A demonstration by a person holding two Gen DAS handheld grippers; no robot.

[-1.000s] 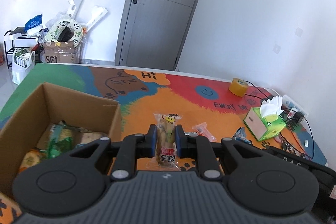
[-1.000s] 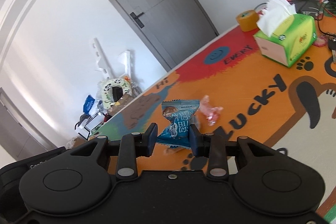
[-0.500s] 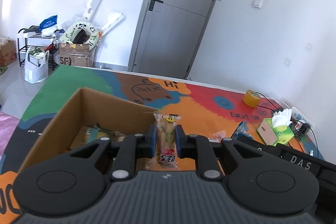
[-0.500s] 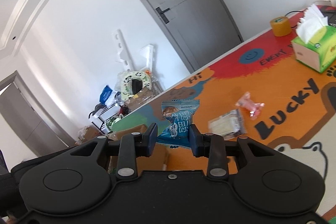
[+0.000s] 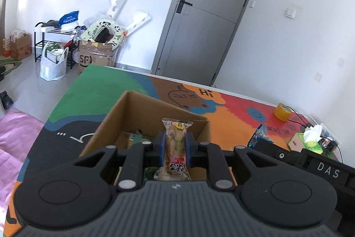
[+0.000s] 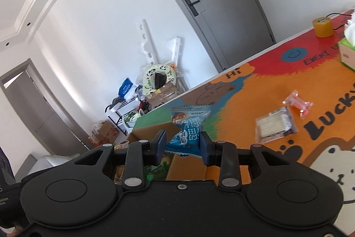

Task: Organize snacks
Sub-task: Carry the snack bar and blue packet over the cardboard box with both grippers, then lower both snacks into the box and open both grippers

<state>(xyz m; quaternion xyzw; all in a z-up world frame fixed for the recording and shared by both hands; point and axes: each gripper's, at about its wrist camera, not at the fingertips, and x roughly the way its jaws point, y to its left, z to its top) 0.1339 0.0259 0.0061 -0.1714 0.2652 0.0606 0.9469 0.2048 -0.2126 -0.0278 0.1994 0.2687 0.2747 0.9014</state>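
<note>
Left gripper (image 5: 175, 149) clamped on clear-wrapped snack (image 5: 175, 148); right gripper (image 6: 182, 144) clamped on blue packet (image 6: 188, 129). Risk: early release misses brown cardboard box (image 5: 142, 110).

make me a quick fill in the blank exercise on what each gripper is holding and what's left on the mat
1. The left gripper grips a clear snack packet above the open ____ box.
2. The right gripper is shut on a ____ snack packet.
3. A pink candy and a clear cracker pack lie on the ____ part of the mat.

Missing words: cardboard; blue; orange
</note>
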